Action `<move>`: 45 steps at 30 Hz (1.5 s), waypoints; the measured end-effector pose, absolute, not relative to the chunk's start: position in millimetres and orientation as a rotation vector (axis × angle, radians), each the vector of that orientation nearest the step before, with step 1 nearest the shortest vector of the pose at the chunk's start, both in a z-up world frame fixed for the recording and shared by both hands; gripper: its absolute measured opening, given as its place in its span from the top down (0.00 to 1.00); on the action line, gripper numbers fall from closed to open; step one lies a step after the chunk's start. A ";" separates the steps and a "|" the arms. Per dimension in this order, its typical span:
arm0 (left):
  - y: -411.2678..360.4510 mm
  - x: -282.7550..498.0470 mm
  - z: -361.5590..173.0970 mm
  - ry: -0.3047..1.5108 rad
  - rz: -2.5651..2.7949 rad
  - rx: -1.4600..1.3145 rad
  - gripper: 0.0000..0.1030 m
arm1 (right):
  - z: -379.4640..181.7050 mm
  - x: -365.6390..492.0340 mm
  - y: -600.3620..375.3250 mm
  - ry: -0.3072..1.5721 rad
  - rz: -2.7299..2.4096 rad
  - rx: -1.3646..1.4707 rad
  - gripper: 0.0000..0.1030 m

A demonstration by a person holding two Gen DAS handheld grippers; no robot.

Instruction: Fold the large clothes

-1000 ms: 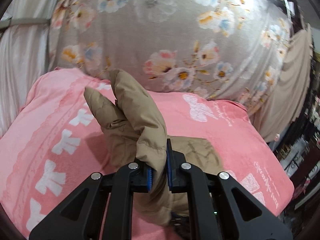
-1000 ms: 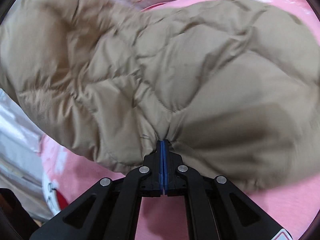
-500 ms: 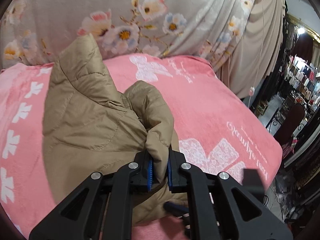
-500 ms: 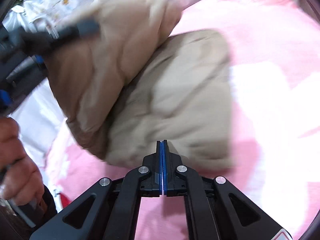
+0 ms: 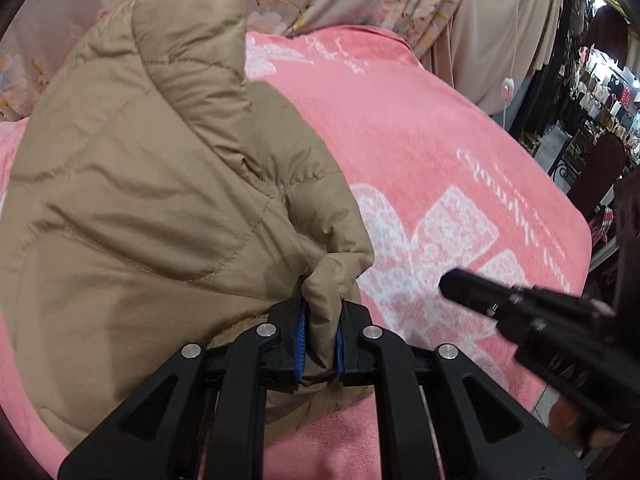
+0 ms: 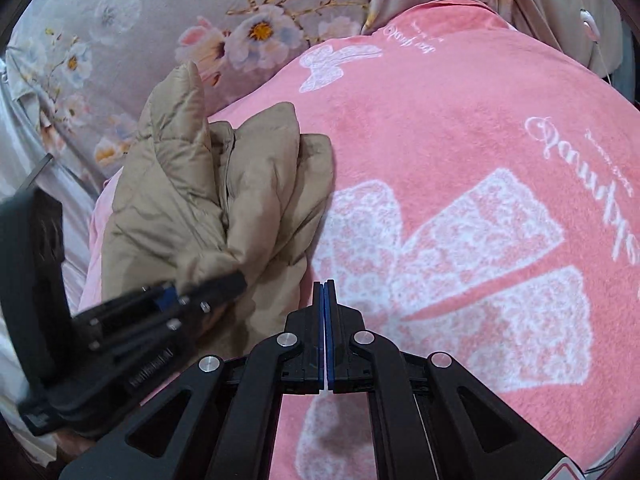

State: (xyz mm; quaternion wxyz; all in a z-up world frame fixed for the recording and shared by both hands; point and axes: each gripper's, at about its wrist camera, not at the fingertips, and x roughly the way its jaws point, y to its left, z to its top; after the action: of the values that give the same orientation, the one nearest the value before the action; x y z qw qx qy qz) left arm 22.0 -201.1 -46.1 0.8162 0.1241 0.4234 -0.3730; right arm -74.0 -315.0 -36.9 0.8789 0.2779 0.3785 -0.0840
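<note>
A tan quilted puffer jacket (image 5: pixel 152 184) lies bunched on a pink blanket (image 5: pixel 420 152) with white bow patterns. My left gripper (image 5: pixel 320 340) is shut on a fold of the jacket's edge. In the right wrist view the jacket (image 6: pixel 224 208) sits left of centre, with the left gripper (image 6: pixel 200 292) clamped at its near edge. My right gripper (image 6: pixel 325 312) is shut and empty, over bare blanket (image 6: pixel 460 120) just right of the jacket. It also shows in the left wrist view (image 5: pixel 456 286) at the right.
A grey floral fabric (image 6: pixel 160 20) hangs behind the blanket. Beige curtains (image 5: pixel 500 20) hang at the back right. A shop area with racks and a dark chair (image 5: pixel 600 168) lies beyond the blanket's right edge.
My right gripper has let go of the jacket and pulled away to the right, staying shut. The jacket has dropped into a bunched heap. My left gripper still holds its fold.
</note>
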 end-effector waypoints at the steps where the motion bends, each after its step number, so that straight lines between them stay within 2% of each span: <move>1: -202.0 21.5 -50.3 0.919 -0.793 0.269 0.91 | -38.6 -74.1 -321.3 0.789 -0.180 0.580 0.98; 3: -201.7 20.5 -53.6 0.929 -0.796 0.266 0.89 | -35.2 -73.9 -325.7 0.788 -0.179 0.587 0.98; 6: -191.0 15.5 -41.5 0.933 -0.831 0.210 0.84 | -24.9 -74.8 -332.7 0.773 -0.182 0.596 0.91; 9: -170.2 7.3 -11.5 0.903 -0.858 0.160 0.72 | -3.6 -71.3 -334.6 0.754 -0.181 0.583 0.91; 11: -148.0 4.7 13.6 0.871 -0.855 0.102 0.54 | 10.8 -66.2 -332.3 0.733 -0.178 0.579 0.91; 13: -113.9 10.5 42.5 0.830 -0.856 -0.005 0.44 | 25.6 -58.6 -328.4 0.709 -0.152 0.591 0.90; 14: -99.2 15.4 53.0 0.809 -0.835 -0.042 0.44 | 29.5 -55.5 -327.1 0.703 -0.138 0.600 0.88; 16: -69.5 33.1 72.6 0.762 -0.709 -0.057 0.43 | 39.3 -42.1 -322.6 0.689 -0.096 0.644 0.75; 17: -53.2 49.4 80.3 0.742 -0.600 -0.055 0.43 | 44.6 -34.0 -319.3 0.677 -0.078 0.660 0.58; 18: -43.4 60.6 83.2 0.735 -0.539 -0.060 0.43 | 50.1 -27.3 -315.6 0.660 -0.067 0.664 0.52; 19: -31.7 74.7 85.9 0.735 -0.487 -0.074 0.43 | 55.7 -19.7 -311.7 0.647 -0.069 0.655 0.50; 23: -3.0 118.9 94.7 0.732 -0.358 -0.107 0.43 | 70.0 23.7 -303.3 0.633 -0.056 0.695 0.50; 31: -14.8 143.6 101.5 0.710 -0.301 -0.081 0.43 | 59.8 98.3 -296.9 0.671 -0.176 0.765 0.50; 33: -23.8 148.5 104.9 0.711 -0.307 -0.069 0.43 | 50.9 110.6 -296.4 0.706 -0.167 0.780 0.66; 34: -26.8 152.0 105.4 0.715 -0.307 -0.067 0.43 | 47.7 113.1 -297.9 0.713 -0.163 0.785 0.80; 35: -30.3 153.9 105.9 0.718 -0.315 -0.062 0.43 | 48.0 113.4 -301.2 0.709 -0.157 0.787 0.86; 40: -46.8 155.6 110.3 0.714 -0.331 -0.027 0.43 | 58.6 90.7 -321.7 0.650 -0.211 0.744 0.91; 45: -82.2 164.9 97.4 0.758 -0.370 0.008 0.43 | 26.0 86.5 -343.9 0.713 -0.291 0.693 0.91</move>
State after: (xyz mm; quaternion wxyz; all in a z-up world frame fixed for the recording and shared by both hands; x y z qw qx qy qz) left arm 164.9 -82.2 97.4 0.9124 0.0037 0.3678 -0.1797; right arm 86.5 -343.9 26.0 0.8690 0.3311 0.3406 -0.1389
